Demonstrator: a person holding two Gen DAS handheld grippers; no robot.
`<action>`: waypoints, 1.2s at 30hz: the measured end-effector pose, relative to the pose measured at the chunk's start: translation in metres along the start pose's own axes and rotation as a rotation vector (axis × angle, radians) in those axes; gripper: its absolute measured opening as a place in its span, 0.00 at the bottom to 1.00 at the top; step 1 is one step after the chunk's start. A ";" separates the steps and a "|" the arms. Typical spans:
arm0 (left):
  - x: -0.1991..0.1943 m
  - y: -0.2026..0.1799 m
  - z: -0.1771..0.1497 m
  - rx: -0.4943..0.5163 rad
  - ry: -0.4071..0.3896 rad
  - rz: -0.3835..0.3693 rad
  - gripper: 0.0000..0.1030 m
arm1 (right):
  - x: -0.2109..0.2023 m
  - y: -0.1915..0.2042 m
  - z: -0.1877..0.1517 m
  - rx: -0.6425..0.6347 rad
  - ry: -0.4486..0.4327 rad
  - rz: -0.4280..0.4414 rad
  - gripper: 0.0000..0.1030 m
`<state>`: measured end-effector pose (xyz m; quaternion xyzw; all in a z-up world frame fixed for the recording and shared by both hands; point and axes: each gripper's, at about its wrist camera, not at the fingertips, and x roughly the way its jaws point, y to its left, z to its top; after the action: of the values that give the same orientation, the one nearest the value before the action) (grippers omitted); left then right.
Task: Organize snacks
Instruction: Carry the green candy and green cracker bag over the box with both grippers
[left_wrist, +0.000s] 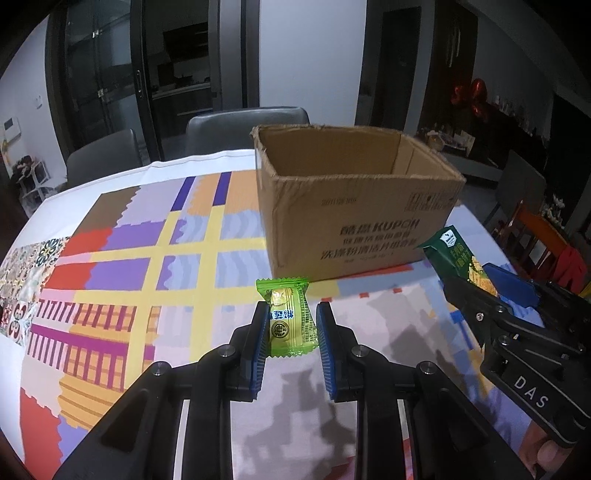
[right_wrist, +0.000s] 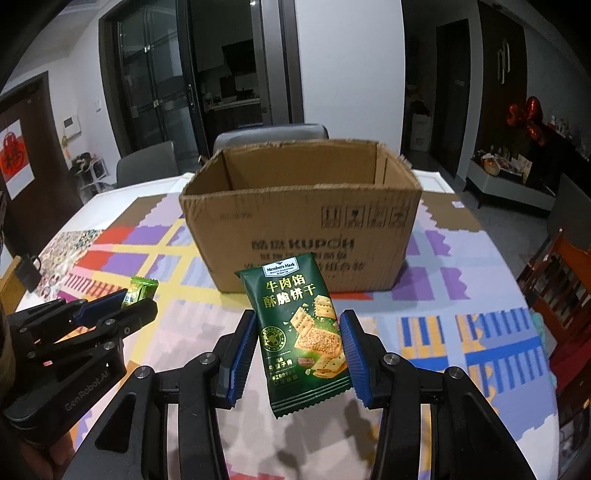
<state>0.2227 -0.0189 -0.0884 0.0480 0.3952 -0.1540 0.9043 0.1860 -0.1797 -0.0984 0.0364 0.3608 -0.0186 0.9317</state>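
Note:
My left gripper (left_wrist: 291, 321) is shut on a light green candy packet (left_wrist: 290, 317) and holds it above the tablecloth, in front of an open cardboard box (left_wrist: 354, 218). My right gripper (right_wrist: 299, 332) is shut on a dark green cracker packet (right_wrist: 303, 332) and holds it upright in front of the same box (right_wrist: 306, 221). In the left wrist view the right gripper (left_wrist: 491, 291) is at the right with the cracker packet (left_wrist: 454, 254). In the right wrist view the left gripper (right_wrist: 122, 302) is at the left with the candy packet (right_wrist: 140, 291).
A colourful patterned tablecloth (left_wrist: 147, 258) covers the table. Grey chairs (left_wrist: 243, 125) stand behind the far edge. A small dark object (right_wrist: 27, 271) sits near the table's left edge. Orange furniture (right_wrist: 565, 280) stands to the right of the table.

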 end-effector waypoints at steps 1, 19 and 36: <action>-0.001 -0.002 0.002 0.001 -0.003 -0.003 0.25 | -0.002 -0.001 0.002 0.001 -0.003 -0.001 0.46; -0.016 -0.020 0.042 0.006 -0.054 -0.019 0.25 | -0.025 -0.022 0.037 0.007 -0.068 -0.022 0.46; -0.024 -0.033 0.089 0.032 -0.120 -0.026 0.25 | -0.039 -0.034 0.075 0.008 -0.143 -0.027 0.46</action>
<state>0.2589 -0.0627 -0.0087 0.0481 0.3385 -0.1746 0.9234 0.2057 -0.2195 -0.0184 0.0337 0.2938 -0.0352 0.9546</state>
